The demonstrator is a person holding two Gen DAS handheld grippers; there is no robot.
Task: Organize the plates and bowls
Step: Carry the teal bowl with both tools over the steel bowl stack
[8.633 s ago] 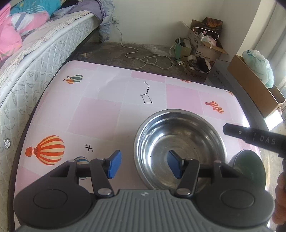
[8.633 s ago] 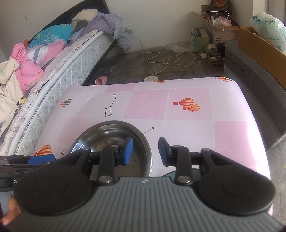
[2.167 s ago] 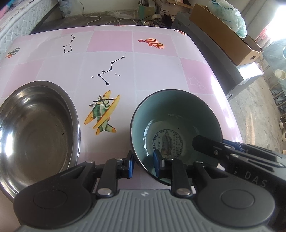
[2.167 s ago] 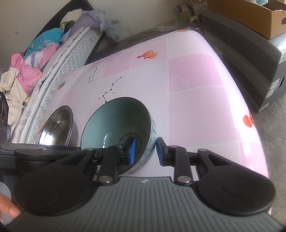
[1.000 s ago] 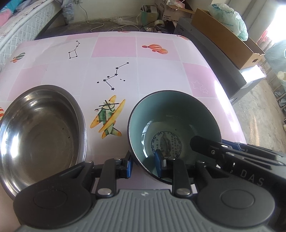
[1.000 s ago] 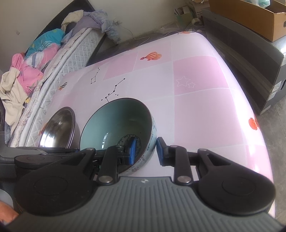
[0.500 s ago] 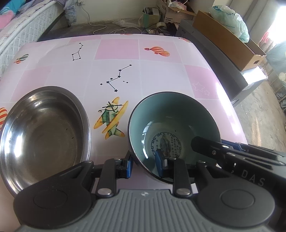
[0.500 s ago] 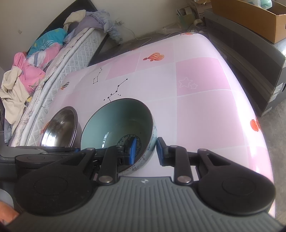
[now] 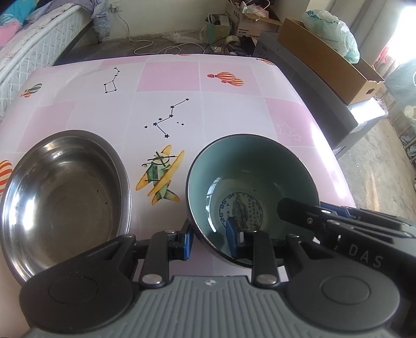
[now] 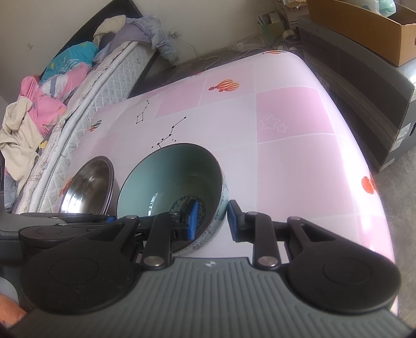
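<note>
A teal ceramic bowl (image 9: 249,179) with a printed emblem in its bottom is held above the pink table. My left gripper (image 9: 209,240) is shut on its near rim, one pad inside and one outside. My right gripper (image 10: 212,221) is shut on the bowl's right rim (image 10: 221,197) the same way; its black fingers (image 9: 325,218) show in the left wrist view. A steel bowl (image 9: 62,192) sits on the table left of the teal bowl, and it also shows in the right wrist view (image 10: 88,184).
The pink patterned table (image 9: 234,109) extends ahead, its right edge (image 10: 364,161) close by. A mattress with clothes (image 10: 78,85) lies left. A dark cabinet (image 10: 364,85) with a cardboard box (image 9: 325,62) stands right. Cables and boxes (image 9: 234,18) lie on the far floor.
Both grippers have carried the teal bowl a little leftward, toward the steel bowl, and the views have tilted up. Both grips are unchanged.
</note>
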